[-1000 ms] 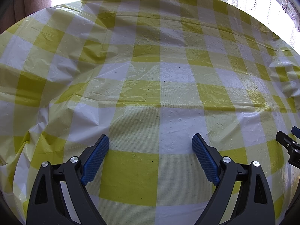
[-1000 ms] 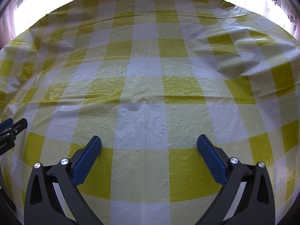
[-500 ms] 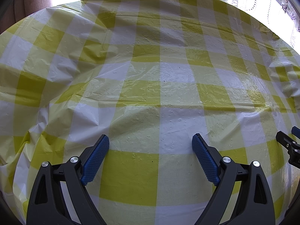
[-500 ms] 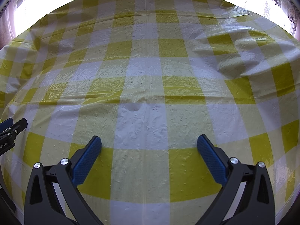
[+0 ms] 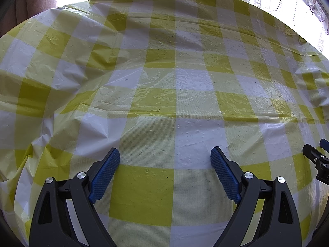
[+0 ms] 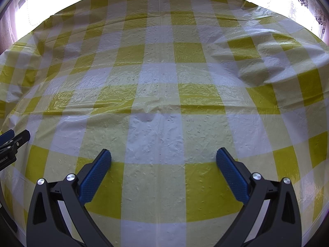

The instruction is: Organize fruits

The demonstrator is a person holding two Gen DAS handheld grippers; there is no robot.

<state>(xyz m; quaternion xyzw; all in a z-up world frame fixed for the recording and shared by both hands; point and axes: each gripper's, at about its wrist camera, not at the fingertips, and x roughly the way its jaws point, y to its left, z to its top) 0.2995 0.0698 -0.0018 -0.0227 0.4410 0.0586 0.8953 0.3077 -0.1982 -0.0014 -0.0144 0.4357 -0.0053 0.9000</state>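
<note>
nearest you, your left tongs (image 5: 165,154) hang just above the worktop (image 5: 144,195) with the blue pads (image 5: 105,173) spread wide and nothing between them, only a yellow square of the tablecloth (image 5: 160,94) showing through the gap. your right tongs (image 6: 163,156) are the same: released, pads (image 6: 231,175) well apart, empty, tilted down over the checked plastic. each pair shows at the edge of the other's view, so they sit side by side, near each other but apart.

going farther out, the cloth is wrinkled and glossy, with a raised fold on the far right in the right wrist view (image 6: 267,65) and loose puckers on the near left in the left wrist view (image 5: 51,144). beyond the far edge there is only a bright window with a lace curtain (image 5: 308,4).

the fruit is not in either view. no bowl, basket or tray shows either, so you cannot tell from here where any of it lies or where it should go.

i judge the sorting has not begun: this reads as a start pose with both hands waiting. your next move calls for finding the fruit first, likely by lifting or swinging the cameras off this bare stretch of cloth, then bringing one open pair down around a single piece. mind the slippery folds when you set things down; round fruit could roll there.
</note>
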